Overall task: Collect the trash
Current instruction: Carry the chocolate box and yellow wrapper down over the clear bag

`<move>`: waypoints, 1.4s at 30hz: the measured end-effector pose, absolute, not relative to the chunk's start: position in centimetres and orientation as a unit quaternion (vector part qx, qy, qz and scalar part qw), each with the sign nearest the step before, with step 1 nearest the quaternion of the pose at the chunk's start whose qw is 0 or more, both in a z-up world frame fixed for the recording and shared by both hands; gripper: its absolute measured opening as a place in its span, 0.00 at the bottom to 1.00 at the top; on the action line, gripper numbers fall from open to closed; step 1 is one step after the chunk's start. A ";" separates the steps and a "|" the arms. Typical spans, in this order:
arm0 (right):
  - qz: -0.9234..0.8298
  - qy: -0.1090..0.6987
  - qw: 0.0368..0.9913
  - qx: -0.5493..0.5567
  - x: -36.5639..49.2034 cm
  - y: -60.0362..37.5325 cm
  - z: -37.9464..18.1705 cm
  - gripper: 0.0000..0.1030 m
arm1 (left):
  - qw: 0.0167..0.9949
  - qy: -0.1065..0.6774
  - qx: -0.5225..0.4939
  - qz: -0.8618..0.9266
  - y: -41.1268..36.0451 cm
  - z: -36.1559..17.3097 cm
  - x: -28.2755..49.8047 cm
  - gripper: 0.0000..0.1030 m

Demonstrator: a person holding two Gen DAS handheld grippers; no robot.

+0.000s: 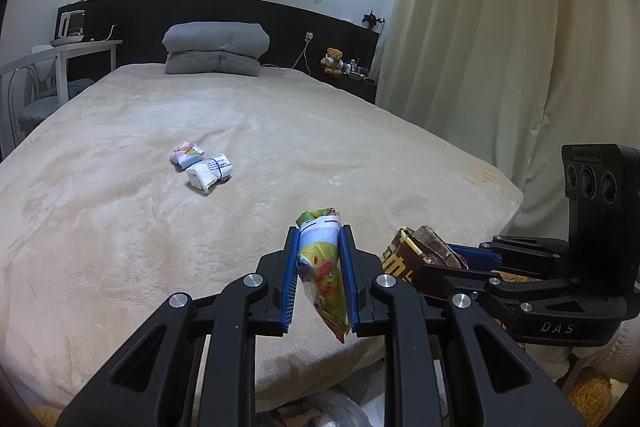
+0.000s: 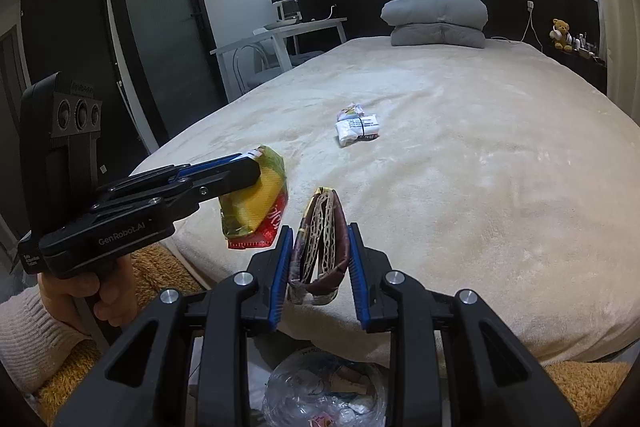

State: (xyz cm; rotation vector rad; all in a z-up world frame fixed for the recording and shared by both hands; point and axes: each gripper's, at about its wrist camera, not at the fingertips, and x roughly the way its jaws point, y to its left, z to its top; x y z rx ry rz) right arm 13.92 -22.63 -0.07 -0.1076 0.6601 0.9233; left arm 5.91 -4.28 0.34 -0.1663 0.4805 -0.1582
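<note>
Near the bed's (image 1: 120,227) foot edge, my left gripper (image 1: 319,239) clamps a colourful wrapper (image 1: 322,267) lengthwise — right gripper (image 2: 316,231) pinches a folded brown wrapper (image 2: 320,247), upright; broad bare blanket beyond.

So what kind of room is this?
A bedroom, it seems: a large bed with a folded grey duvet at its dark headboard, and a teddy bear on the side shelf.

You have a green, yellow and red snack wrapper (image 1: 322,267) pinched upright in your left claw (image 1: 319,281), and a brown folded wrapper (image 2: 320,247) squeezed in your right claw (image 2: 320,267). Two crumpled packets, one white (image 1: 209,171) and one pastel (image 1: 186,153), lie touching mid-bed. Below the bed edge sits what looks like a clear trash bag (image 2: 324,391).
</note>
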 end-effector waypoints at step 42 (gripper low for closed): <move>0.426 0.563 0.698 -0.118 14.9 -20.1 -12.9 0.28 | 0.820 0.541 -0.165 -0.083 -5.1 -15.5 5.5 0.19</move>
